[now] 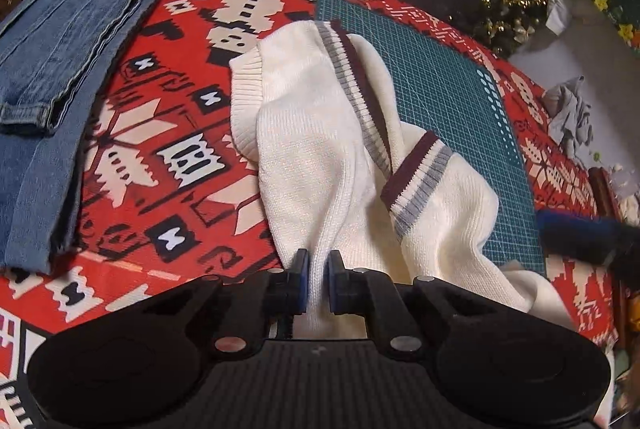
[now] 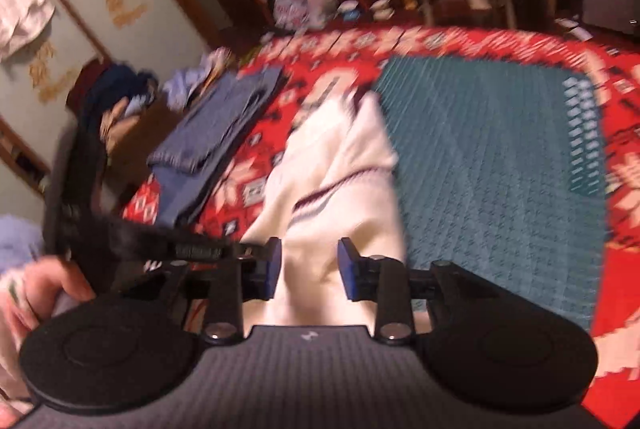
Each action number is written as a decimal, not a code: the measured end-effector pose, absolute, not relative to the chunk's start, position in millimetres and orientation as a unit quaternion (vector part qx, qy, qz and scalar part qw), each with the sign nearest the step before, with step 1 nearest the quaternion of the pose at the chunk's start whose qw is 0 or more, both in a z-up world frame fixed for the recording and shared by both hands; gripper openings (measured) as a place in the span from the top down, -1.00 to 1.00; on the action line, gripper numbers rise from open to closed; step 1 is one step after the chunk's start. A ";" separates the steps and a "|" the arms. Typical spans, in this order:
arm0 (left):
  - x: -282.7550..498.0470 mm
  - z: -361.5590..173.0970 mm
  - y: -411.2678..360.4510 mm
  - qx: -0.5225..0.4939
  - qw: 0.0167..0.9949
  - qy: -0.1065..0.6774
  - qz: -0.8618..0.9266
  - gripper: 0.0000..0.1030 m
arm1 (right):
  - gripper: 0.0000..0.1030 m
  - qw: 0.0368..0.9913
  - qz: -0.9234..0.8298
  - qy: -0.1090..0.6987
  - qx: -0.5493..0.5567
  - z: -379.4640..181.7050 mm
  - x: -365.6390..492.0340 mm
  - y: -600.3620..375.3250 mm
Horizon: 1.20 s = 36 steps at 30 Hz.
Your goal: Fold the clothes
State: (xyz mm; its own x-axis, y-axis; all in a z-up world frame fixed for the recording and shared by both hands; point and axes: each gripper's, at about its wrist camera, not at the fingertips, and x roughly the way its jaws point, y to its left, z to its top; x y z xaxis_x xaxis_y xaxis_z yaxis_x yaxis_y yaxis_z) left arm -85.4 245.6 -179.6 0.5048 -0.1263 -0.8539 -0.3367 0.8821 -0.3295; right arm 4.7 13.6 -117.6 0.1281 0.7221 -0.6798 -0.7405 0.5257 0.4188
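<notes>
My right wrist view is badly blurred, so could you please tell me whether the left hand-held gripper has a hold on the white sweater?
Observer: Yes, the left hand-held gripper is shut on a raised fold of the white knit sweater.
Operator: Thank you. Which way up is the garment lying?
Observer: Its maroon-and-grey V-neck trim faces up, running across the bunched fabric.
Operator: Is it clear of the jeans?
Observer: Yes, the folded jeans lie apart from it, with bare patterned tablecloth between them.
</notes>
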 end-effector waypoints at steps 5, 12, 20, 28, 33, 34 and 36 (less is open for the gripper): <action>-85.7 -181.1 250.2 -0.247 0.832 0.494 0.062 0.80 | 0.20 0.764 0.438 0.475 0.004 -134.9 35.0 -6.5; -85.2 -180.7 249.4 -0.249 0.829 0.496 0.062 0.78 | 0.19 0.717 0.455 0.528 0.026 -186.1 40.9 13.7; -84.6 -180.2 248.0 -0.246 0.829 0.498 0.066 0.78 | 0.84 0.724 0.479 0.496 -0.012 -178.8 29.5 35.0; -81.6 -177.1 243.1 -0.238 0.833 0.495 0.060 0.80 | 0.85 0.834 0.350 0.424 -0.033 -129.1 92.5 -14.8; -73.5 -176.1 237.2 -0.228 0.834 0.499 0.057 0.82 | 0.84 0.850 0.337 0.389 -0.114 -131.5 90.3 -15.7; -73.2 -176.2 237.4 -0.227 0.834 0.500 0.058 0.82 | 0.84 0.848 0.339 0.387 -0.125 -134.9 84.7 -13.3; -74.2 -175.7 240.2 -0.229 0.834 0.499 0.057 0.81 | 0.84 0.849 0.337 0.390 -0.115 -137.5 78.4 -13.5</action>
